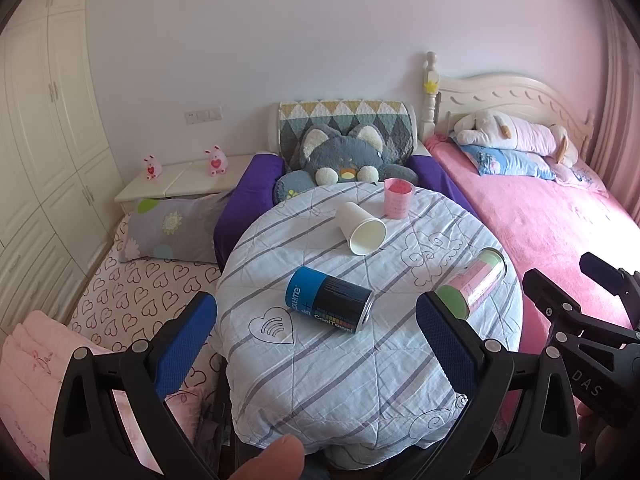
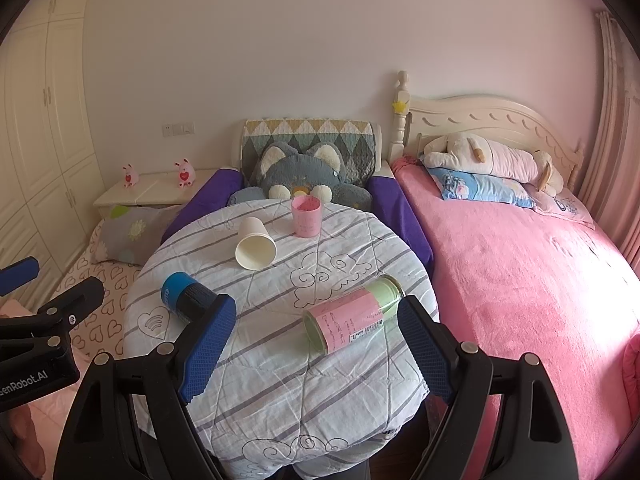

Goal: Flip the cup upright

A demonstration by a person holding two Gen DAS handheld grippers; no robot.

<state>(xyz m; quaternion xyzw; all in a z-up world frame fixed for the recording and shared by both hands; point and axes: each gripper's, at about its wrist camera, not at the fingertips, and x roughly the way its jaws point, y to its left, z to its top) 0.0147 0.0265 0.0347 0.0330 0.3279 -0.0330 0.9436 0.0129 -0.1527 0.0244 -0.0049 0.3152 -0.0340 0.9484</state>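
A white paper cup (image 1: pixel 361 229) lies on its side on the round cloth-covered table (image 1: pixel 320 360), mouth toward me; it also shows in the right wrist view (image 2: pixel 255 249). A blue-black can (image 1: pixel 330 306) (image 2: pixel 188 295) and a pink-green can (image 1: pixel 472 289) (image 2: pixel 352 318) also lie on their sides. A pink cup (image 1: pixel 398 198) (image 2: pixel 306 216) stands upright at the far edge. My left gripper (image 1: pixel 316 320) is open, above the table's near part, with the blue-black can between its fingers in view. My right gripper (image 2: pixel 316 328) is open near the pink-green can.
A grey plush cat (image 1: pixel 340 160) sits in a chair behind the table. A pink bed (image 1: pixel 540 220) lies to the right, a heart-print mattress (image 1: pixel 132 292) with a pillow to the left, and a white wardrobe (image 1: pixel 40 140) at far left.
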